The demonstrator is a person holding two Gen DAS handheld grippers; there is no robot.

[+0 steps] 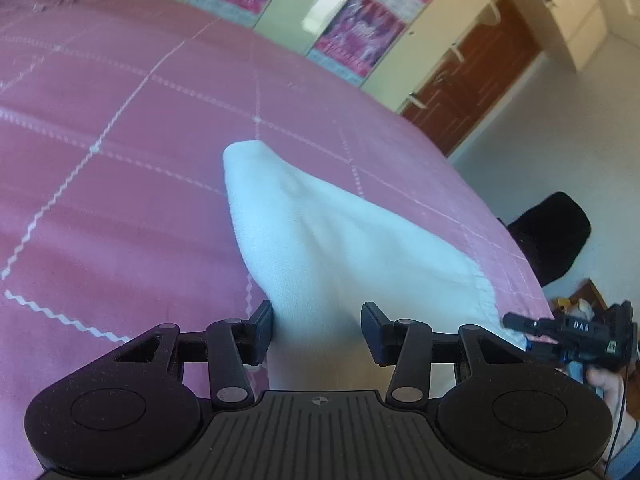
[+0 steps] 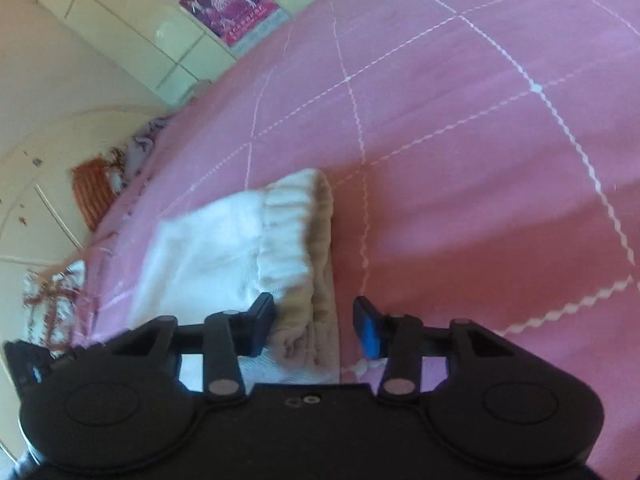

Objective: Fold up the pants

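White pants [image 1: 320,240] lie folded on a pink bedspread [image 1: 120,160]. In the left wrist view my left gripper [image 1: 317,334] is open, its jaws on either side of the near end of the pants. In the right wrist view the elastic waistband [image 2: 288,240] runs up the middle, and my right gripper [image 2: 314,328] is open over the waistband's near end. The right gripper also shows at the right edge of the left wrist view [image 1: 516,322], at the pants' hem corner. Neither gripper holds cloth.
The bedspread [image 2: 480,160] has white stitched grid lines. A wardrobe with pink posters [image 1: 360,36] stands beyond the bed. A black object [image 1: 556,232] sits on the floor right of the bed. A woven orange basket [image 2: 92,192] lies by the bed's left edge.
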